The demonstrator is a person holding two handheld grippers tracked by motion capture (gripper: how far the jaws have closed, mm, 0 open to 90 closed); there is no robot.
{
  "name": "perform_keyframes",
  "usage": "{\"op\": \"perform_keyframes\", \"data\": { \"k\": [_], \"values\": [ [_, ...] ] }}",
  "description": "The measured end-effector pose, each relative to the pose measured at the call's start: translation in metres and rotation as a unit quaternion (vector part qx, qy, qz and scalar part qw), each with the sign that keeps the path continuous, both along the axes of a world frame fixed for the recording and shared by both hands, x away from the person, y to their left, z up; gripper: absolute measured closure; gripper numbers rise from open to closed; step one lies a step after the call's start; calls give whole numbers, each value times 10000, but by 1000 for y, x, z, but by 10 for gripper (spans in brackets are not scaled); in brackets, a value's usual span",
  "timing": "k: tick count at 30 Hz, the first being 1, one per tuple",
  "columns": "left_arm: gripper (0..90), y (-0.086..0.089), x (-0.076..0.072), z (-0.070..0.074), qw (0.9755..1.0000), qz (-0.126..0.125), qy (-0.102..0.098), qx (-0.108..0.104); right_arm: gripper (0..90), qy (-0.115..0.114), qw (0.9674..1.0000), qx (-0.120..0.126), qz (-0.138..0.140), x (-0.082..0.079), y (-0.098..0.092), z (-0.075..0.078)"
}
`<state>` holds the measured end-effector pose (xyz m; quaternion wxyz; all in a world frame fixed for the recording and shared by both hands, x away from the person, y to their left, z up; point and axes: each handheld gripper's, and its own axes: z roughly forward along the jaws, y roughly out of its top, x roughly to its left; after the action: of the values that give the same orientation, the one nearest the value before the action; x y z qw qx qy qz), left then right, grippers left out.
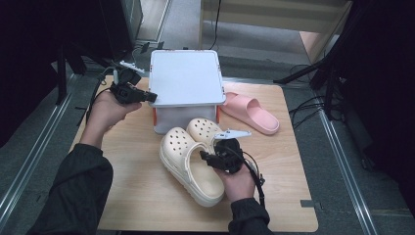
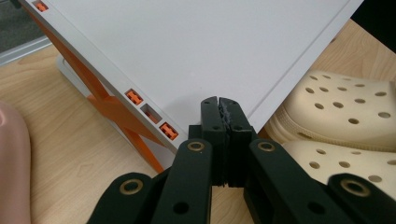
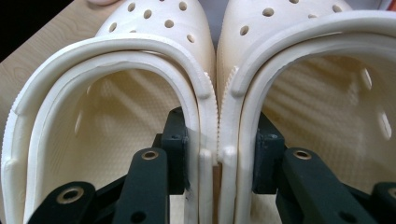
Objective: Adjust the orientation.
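A light wooden table (image 1: 147, 196) stands on a grey floor (image 1: 34, 147). Shiny metal rails (image 1: 29, 166) run along the floor on both sides. Black stands (image 1: 328, 83) and cables (image 1: 303, 105) sit in the dark right side.

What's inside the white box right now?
Cannot tell. The lid covers the white box, with the left gripper pinching its corner. The cream clogs, clamped together by the right gripper, are outside in front.
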<state>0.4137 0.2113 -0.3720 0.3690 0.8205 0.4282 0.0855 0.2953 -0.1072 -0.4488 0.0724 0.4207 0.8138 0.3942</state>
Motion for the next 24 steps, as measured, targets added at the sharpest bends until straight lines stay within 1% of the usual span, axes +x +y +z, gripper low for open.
{"op": "perform_keyframes", "data": {
  "k": [2,3,4,6,10,12,14,18,22,23,24],
  "values": [
    [894,0,0,0,10000,2,5,-19,661,-11,10000,-57,14,6,3,3],
    [894,1,1,0,10000,8,19,-35,661,-11,10000,-57,14,6,3,3],
    [894,1,1,0,10000,-6,18,-38,661,-13,9999,-110,27,17,6,6],
    [894,1,1,0,10000,-5,16,-32,661,-18,9999,-118,3,25,7,6],
    [894,-1,0,0,10000,12,5,30,660,-46,9998,-206,11,43,15,4],
    [894,-1,0,0,10000,6,9,26,660,-42,9997,-237,-5,52,19,1],
    [894,-1,0,0,10000,3,17,7,660,0,9996,-253,-82,63,25,-3],
    [895,0,1,0,10000,-8,34,-28,660,14,9996,-151,-231,78,32,-10],
    [894,1,1,0,10000,-6,46,-50,660,35,9994,-118,-339,86,39,-13],
    [894,1,1,0,10000,-6,46,-50,660,35,9994,-118,-339,86,39,-13],
    [895,1,1,0,10000,-12,50,-48,659,89,9992,-137,-371,93,44,-15]
  ]
}}
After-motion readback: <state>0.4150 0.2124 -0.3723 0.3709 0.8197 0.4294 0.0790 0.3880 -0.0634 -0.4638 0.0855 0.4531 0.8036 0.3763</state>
